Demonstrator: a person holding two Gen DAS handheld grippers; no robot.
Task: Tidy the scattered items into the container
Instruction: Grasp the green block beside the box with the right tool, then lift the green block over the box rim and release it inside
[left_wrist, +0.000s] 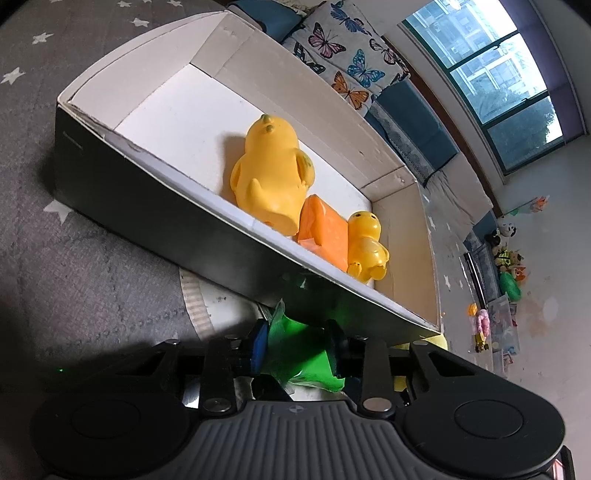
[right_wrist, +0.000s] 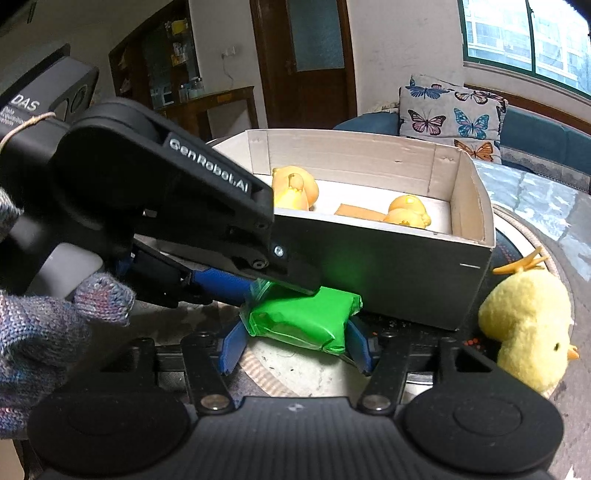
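While both tools meet at one object, the green packet (right_wrist: 306, 319) lies just outside the box (right_wrist: 388, 266), against its dark front wall, low on the round mat (right_wrist: 310, 369). Packet look: bright green, glossy plastic wrap, roughly brick-shaped, crinkled sealed flap at its left end, creases along the top. Right hand-held gripper (right_wrist: 295, 347): blue pads on either side of the packet's short ends, both touching the wrap, so it is clamped on the packet at a mid-width opening. Left hand-held gripper (left_wrist: 297, 350): comes in from the left in the right wrist view, blue finger (right_wrist: 221, 280) under the packet's flap end, black finger on top; in its own view green wrap fills the gap between its pads and seems pinched, though the contact is partly shadowed. A knit-gloved hand (right_wrist: 48, 332) holds the left tool.

Box: open top, white inside, dark outside. Inside it: large yellow duck (left_wrist: 267, 173) lying on its back, orange packet (left_wrist: 325, 232) beside it, small yellow duck (left_wrist: 367, 245) touching the orange packet. Fuzzy yellow chick (right_wrist: 528, 325) sits outside, near the box's right corner, on the mat. Butterfly-print cushion (right_wrist: 450, 114) sits behind the box.
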